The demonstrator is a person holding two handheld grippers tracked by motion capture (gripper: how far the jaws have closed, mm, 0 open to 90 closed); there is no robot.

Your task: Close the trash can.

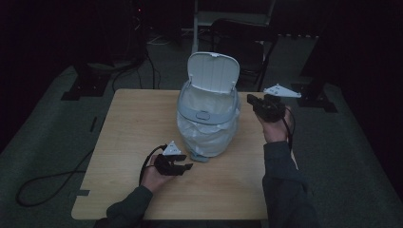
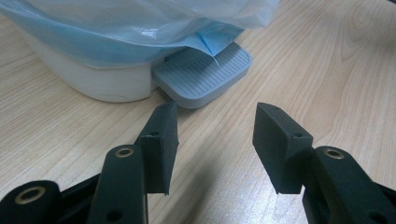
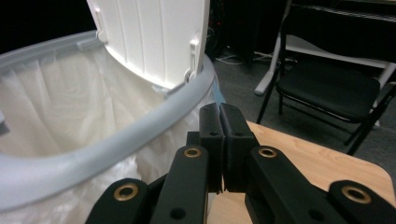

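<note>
A white pedal bin (image 1: 207,114) lined with a pale plastic bag stands mid-table, its lid (image 1: 213,71) tipped up and back. My left gripper (image 1: 187,166) lies low on the wood just left of the bin's base. In the left gripper view its jaws (image 2: 212,126) stand open and empty, a short way from the grey ribbed pedal (image 2: 203,74). My right gripper (image 1: 252,101) is held up at the bin's right side, near the rim (image 3: 116,140). Its jaws (image 3: 219,112) are pressed together, and I see nothing between them.
The bin sits on a small wooden table (image 1: 128,142) with edges close on all sides. A black folding chair (image 1: 247,38) stands behind the table's far edge. A cable (image 1: 47,185) loops on the dark floor at the left.
</note>
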